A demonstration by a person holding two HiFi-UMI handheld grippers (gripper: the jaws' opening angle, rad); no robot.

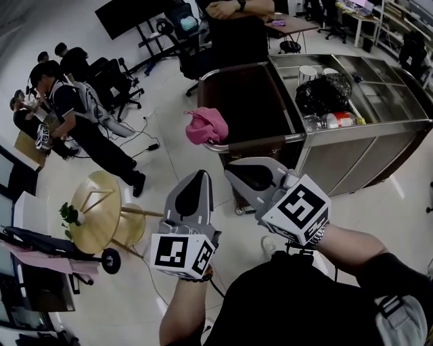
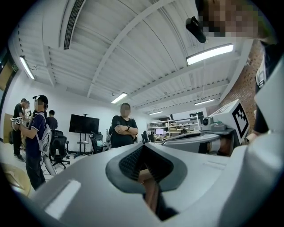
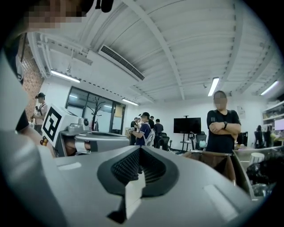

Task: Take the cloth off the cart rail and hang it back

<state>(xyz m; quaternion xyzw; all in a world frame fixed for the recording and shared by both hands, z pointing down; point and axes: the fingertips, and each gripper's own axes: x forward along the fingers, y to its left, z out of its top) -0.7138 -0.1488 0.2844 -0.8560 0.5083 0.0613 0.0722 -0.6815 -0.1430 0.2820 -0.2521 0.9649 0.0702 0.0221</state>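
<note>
A pink cloth [image 1: 206,126] hangs bunched over the near left corner of the cart rail [image 1: 270,140], in the head view only. Both grippers are held side by side below and short of that rail, apart from the cloth. My left gripper [image 1: 201,176] points toward the cloth with its jaws together and nothing between them; in the left gripper view the left gripper [image 2: 142,148] has its tips meeting. My right gripper [image 1: 232,170] is just to its right, also shut and empty, and the right gripper [image 3: 140,150] aims level past the cart's brown bin [image 3: 213,159].
The steel cart [image 1: 385,101] carries a black bag [image 1: 323,91], a bottle [image 1: 338,120] and cups [image 1: 308,71]. A person with folded arms [image 1: 237,20] stands behind it. Several people [image 1: 74,115] and office chairs are at left; a round yellow table [image 1: 101,209] stands near my left side.
</note>
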